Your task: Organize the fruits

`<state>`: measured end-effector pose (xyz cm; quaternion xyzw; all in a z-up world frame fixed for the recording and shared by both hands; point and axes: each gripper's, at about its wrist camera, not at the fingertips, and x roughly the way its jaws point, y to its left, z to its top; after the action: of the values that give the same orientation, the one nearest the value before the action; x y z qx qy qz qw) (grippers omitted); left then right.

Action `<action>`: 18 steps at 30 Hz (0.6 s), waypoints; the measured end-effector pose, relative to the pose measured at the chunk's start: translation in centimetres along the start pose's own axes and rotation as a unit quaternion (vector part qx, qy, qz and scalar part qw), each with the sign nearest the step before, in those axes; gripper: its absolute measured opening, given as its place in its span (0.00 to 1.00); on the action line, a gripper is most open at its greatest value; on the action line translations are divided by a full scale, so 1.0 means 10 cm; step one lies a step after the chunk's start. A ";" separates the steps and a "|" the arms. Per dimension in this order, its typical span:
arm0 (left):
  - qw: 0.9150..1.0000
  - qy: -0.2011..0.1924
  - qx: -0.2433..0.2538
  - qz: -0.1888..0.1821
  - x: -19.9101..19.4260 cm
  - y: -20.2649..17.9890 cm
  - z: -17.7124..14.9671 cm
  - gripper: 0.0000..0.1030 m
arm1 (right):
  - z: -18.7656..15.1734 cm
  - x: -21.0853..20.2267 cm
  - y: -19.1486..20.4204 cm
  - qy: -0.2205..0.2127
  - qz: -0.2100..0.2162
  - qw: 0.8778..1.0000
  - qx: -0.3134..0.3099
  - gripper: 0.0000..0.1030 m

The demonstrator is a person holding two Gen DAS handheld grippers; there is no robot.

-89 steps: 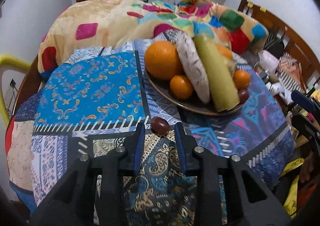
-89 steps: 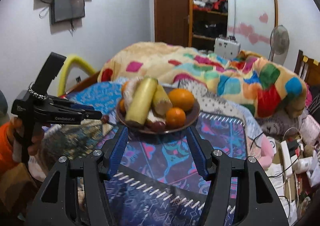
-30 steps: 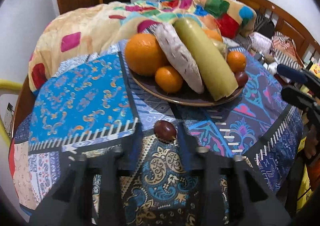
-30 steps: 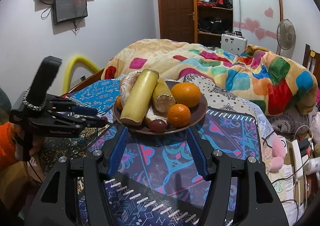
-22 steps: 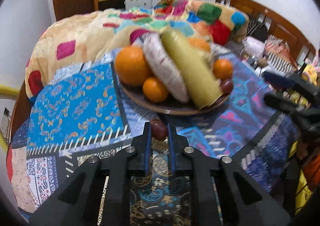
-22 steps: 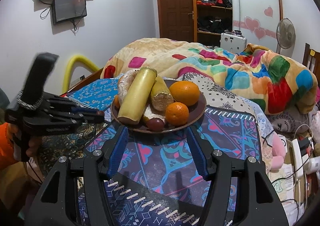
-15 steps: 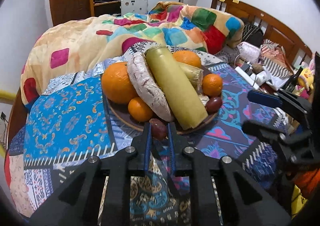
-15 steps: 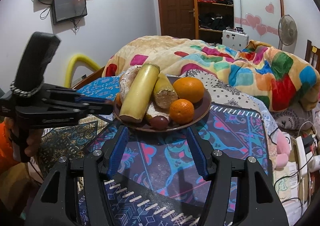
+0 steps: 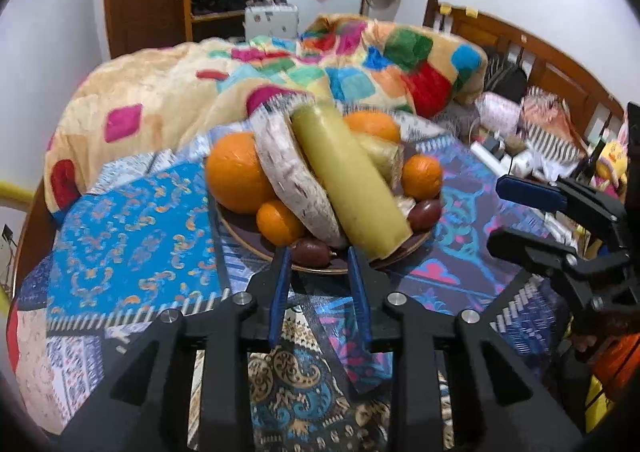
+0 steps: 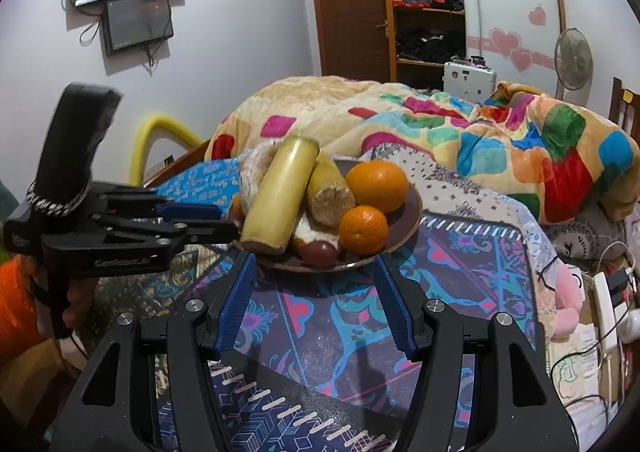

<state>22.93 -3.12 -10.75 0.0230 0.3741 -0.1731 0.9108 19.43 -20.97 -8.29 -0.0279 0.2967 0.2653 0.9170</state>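
Note:
A brown plate on the patterned cloth holds oranges, a long yellow-green fruit, a whitish one and dark plums. A dark red plum lies on the plate's near rim, just beyond my left gripper, whose jaws are open around it without touching. My right gripper is open and empty, just short of the plate on its other side. The left gripper also shows in the right wrist view, at the plate's left edge.
A colourful quilt is heaped behind the plate. Cables, a power strip and clutter lie off the bed's right side. A yellow tube arches at the left. The right gripper shows at the right in the left wrist view.
My left gripper shut on the plum on the cloth, carried it to the plate's near rim, and has now opened, leaving it there. The right gripper stayed open and near still.

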 end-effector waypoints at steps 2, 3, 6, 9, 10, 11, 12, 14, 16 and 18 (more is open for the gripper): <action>0.999 -0.031 -0.008 0.008 -0.23 -0.01 0.00 0.28 | 0.05 -0.13 0.02 -0.016 -0.007 1.000 0.002 0.55; 0.999 -0.045 -0.014 0.009 -0.34 -0.02 0.00 0.28 | 0.10 -0.25 0.05 -0.030 -0.010 0.999 0.004 0.55; 0.995 -0.098 -0.026 0.025 -0.75 -0.07 0.00 0.28 | 0.20 -0.55 0.15 -0.064 -0.014 0.998 0.005 0.55; 0.987 -0.155 -0.037 0.032 -1.21 -0.16 -0.03 0.29 | 0.30 -0.92 0.33 -0.107 -0.028 0.994 -0.002 0.55; 0.983 -0.175 -0.040 0.036 -1.38 -0.20 -0.05 0.29 | 0.32 -1.00 0.37 -0.118 -0.031 0.993 -0.004 0.55; 0.980 -0.189 -0.041 0.040 -1.51 -0.24 -0.04 0.30 | 0.35 -1.15 0.45 -0.135 -0.037 0.990 -0.006 0.55; 0.977 -0.203 -0.043 0.044 -1.62 -0.27 -0.05 0.31 | 0.37 -1.24 0.50 -0.146 -0.039 0.988 -0.006 0.56; 0.969 -0.236 -0.044 0.054 -1.90 -0.35 -0.08 0.36 | 0.40 -1.48 0.62 -0.173 -0.037 0.984 -0.005 0.55; 0.962 -0.261 -0.040 0.070 -2.10 -0.44 -0.11 0.42 | 0.42 -1.67 0.73 -0.196 -0.038 0.980 -0.006 0.57; 0.953 -0.287 -0.031 0.090 -2.29 -0.54 -0.18 0.48 | 0.42 -1.81 0.83 -0.216 -0.046 0.975 -0.009 0.69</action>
<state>4.80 -1.03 4.26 -0.0225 0.0986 -0.0777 0.9918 5.07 -21.47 6.19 0.0082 0.0880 0.2255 0.9702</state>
